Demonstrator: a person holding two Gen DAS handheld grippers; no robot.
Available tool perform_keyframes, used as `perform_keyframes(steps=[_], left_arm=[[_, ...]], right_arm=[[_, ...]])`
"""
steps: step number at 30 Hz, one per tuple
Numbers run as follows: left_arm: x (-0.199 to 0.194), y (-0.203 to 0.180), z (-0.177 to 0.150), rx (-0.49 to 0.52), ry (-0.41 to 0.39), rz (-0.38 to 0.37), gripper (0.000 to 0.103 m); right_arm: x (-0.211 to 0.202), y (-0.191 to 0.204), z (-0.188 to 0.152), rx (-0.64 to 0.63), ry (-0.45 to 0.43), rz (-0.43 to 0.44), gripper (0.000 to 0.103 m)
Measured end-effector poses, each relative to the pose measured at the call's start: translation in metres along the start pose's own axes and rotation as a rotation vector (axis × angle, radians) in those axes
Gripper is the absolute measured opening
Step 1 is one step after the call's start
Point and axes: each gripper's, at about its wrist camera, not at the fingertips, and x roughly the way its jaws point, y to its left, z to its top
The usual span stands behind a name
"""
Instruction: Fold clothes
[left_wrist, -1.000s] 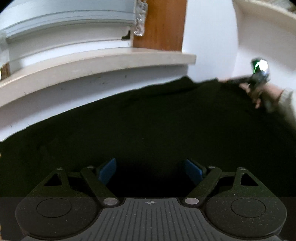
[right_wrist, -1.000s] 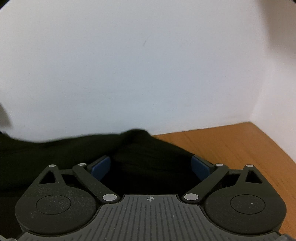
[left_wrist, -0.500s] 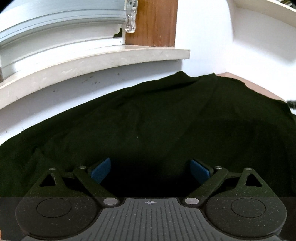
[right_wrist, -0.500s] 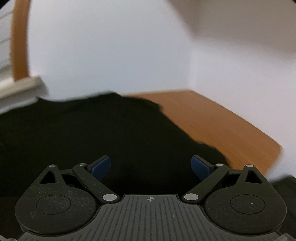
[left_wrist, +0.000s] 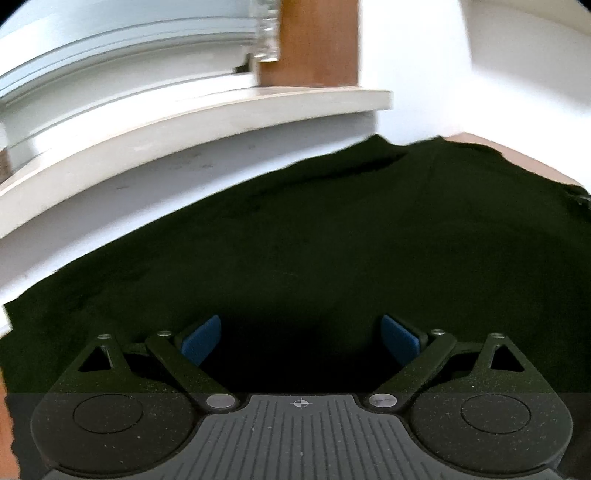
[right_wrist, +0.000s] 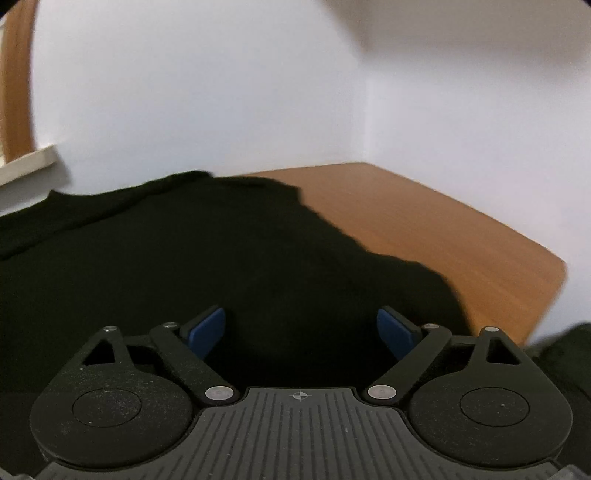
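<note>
Black garment (left_wrist: 314, 229) now spread flat over the table (right_wrist: 424, 221), far edge up against the white wall under the window sill (left_wrist: 192, 122). Changed since a second ago: other hand-held gripper and the hand holding it gone from the right edge of the left view; right view swung from bare wall to the garment's right side. Left hand-held gripper (left_wrist: 301, 339) jaws just opened wider, now wide apart over dark cloth, nothing pinched between the blue pads (left_wrist: 201, 339). Right hand-held gripper (right_wrist: 301, 334) jaws just closing a little, wide apart too, pads clear of fabric as far as visible. Reads as release after laying out; fold proper not yet begun, next grab probably an edge or sleeve.

Left view only: sill, window frame, wooden post, garment's left edge. Right view only: bare wooden table corner, garment's ragged right edge, dark cloth at far right below the table edge.
</note>
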Motion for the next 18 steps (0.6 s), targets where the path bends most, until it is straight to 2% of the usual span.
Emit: perform_keyframes(steps=[6,11,18], left_arm=[[0.004,0.023,0.006,-0.031,0.002,0.034,0.094],[0.007,0.029,0.011,-0.024,0.001,0.032,0.094],[0.015,0.052,0.016,-0.048,-0.001,0.085,0.095]], right_arm=[[0.045,0.028,0.035,-0.059,0.080,0.081,0.087],[0.058,0.036,0.052,-0.066,0.129,0.122,0.092],[0.095,0.069,0.074,-0.097,0.136,0.145,0.094]])
